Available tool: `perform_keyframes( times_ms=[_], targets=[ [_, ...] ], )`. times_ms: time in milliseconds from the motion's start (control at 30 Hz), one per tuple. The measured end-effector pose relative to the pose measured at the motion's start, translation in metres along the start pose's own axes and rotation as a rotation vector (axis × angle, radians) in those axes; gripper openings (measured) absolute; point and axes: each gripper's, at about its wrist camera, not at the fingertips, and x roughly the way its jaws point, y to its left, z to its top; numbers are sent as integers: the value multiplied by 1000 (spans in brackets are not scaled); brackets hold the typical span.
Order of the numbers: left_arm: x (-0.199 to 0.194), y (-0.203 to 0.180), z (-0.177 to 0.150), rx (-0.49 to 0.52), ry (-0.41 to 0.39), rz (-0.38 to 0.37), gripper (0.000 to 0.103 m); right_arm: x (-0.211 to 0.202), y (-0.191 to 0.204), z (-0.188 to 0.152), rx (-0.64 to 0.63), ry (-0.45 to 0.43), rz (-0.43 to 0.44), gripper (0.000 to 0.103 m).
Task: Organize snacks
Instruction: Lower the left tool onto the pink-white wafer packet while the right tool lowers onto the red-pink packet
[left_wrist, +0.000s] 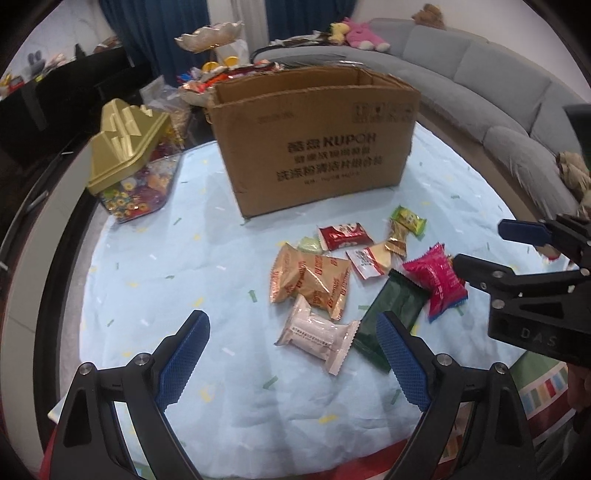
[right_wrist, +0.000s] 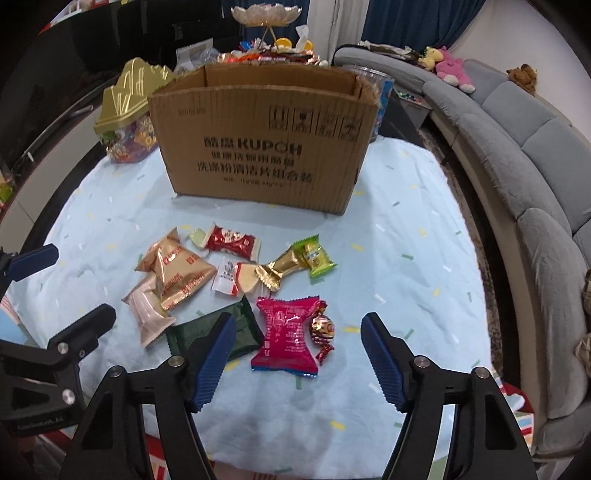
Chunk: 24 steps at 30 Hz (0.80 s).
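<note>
An open cardboard box stands at the back of the light blue tablecloth. Several wrapped snacks lie in front of it: a pale pink packet, tan packets, a dark green packet, a magenta packet, a red packet, a green candy and a round foil candy. My left gripper hangs open above the pale pink packet. My right gripper hangs open over the magenta packet, its pads clear of it.
A gold-lidded jar of sweets stands left of the box. Behind the box is a tiered dish with more sweets. A grey sofa with plush toys curves round the right side of the table.
</note>
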Motion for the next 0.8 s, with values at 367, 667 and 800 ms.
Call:
perform_keyframes(
  times_ms=[367,667,800],
  targets=[
    [37,-2,-5,27,78,-56,83,28,6,-5,-17,51,10,70],
    [58,-9,-15,88,128,-87,78,45,10,-7,-25,76,20,66],
    [66,-11,-17,94,146,-91,78,51,12,-8,-27,85,23,66]
  ],
)
